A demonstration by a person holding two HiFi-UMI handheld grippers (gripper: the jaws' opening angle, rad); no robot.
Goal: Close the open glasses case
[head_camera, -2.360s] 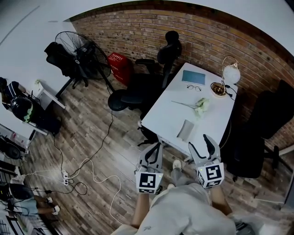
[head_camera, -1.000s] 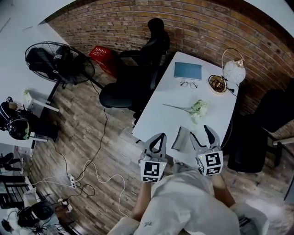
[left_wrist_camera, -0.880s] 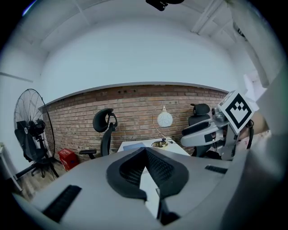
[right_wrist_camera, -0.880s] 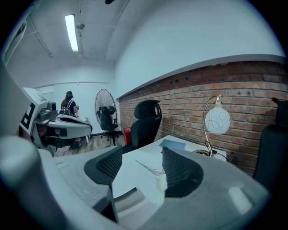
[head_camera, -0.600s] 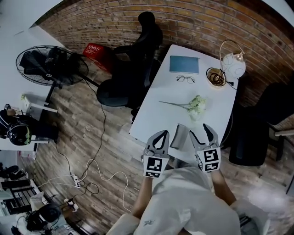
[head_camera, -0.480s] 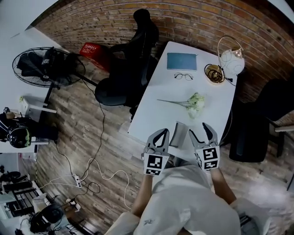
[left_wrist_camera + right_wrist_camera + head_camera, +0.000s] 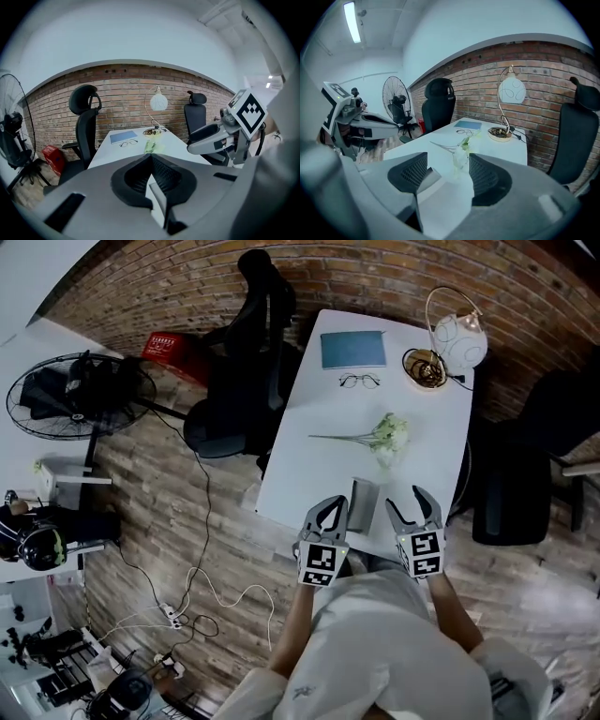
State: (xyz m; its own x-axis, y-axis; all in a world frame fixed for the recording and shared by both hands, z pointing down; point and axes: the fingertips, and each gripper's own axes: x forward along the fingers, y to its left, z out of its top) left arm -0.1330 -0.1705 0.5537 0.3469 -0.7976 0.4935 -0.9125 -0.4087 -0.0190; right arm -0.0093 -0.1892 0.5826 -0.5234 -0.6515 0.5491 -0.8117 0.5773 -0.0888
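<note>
2 sides covered: glasses case (image 7: pixel 363 505) sits between the pressed-together left hand-held gripper (image 7: pixel 330 510) and the spread right hand-held gripper (image 7: pixel 406 502), its long axis running away from the table's (image 7: pixel 314 470) near edge.

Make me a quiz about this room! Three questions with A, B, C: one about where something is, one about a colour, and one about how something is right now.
1. Where is the glasses case?
A) on the floor
B) at the near edge of the white table, between the left tool and the right tool
C) on a chair seat

2. What colour is the book next to the glasses?
A) red
B) blue
C) yellow

3. How are the right tool's jaws?
A) apart, holding nothing
B) shut on the flowers
C) shut on the lamp

Answers:
1 B: the head view shows the case lying on the table edge between both tools.
2 B: its cover looks blue in the head view.
3 A: the right gripper view shows a wide gap between the jaws.
</note>
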